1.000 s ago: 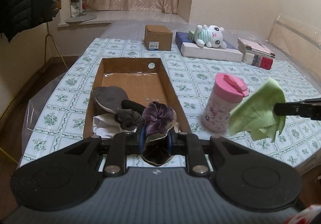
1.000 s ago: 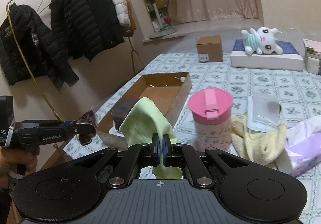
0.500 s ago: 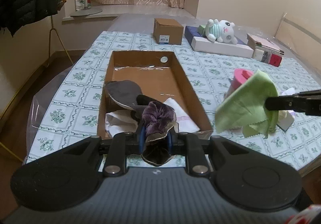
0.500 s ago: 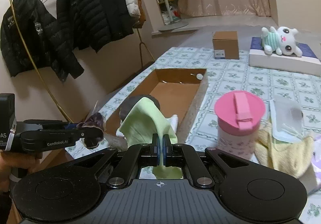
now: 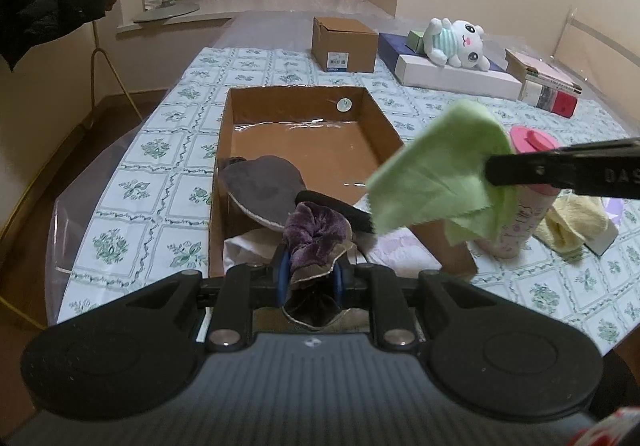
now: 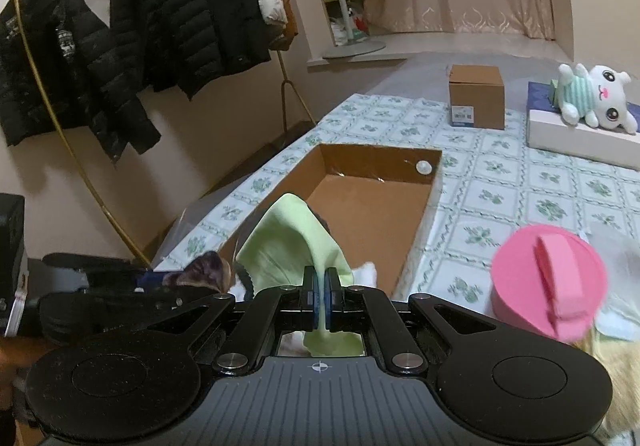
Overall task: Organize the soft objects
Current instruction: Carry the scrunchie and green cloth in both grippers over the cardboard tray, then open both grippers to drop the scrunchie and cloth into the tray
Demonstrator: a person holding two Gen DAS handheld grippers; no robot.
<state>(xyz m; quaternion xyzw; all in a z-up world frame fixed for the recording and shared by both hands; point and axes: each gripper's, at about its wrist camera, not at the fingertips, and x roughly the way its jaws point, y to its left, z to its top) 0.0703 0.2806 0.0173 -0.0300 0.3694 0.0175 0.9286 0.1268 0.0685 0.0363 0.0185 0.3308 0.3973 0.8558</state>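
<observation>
Two tools each hold a soft thing above the near end of the long cardboard box (image 5: 304, 134). The left tool (image 5: 310, 274) is pinched tight on a purple scrunchie (image 5: 316, 232), low at 6 o'clock in its own view, just over the near box edge. The right tool (image 6: 320, 304) is squeezed shut on a green cloth (image 6: 294, 242), which hangs in the air over the box's right wall; in the left view the cloth (image 5: 440, 174) sits at 3 o'clock.

Inside the box, the near part is full: a gray round pad (image 5: 264, 190), a black band (image 5: 332, 206) and white cloth (image 5: 248, 250) lie there, touching each other. The far part of the box floor is bare brown card, with open room up to the far wall.

A pink-lidded cup (image 6: 548, 282) stands just beside the box's right wall, at 4 o'clock in the right view. A yellow cloth (image 5: 572, 222) lies next to the cup on the tiled surface (image 5: 160, 182). Far away at 1 o'clock, a white plush toy (image 5: 452, 42) rests on a flat white box (image 5: 456, 78), near a small brown box (image 5: 344, 46).
</observation>
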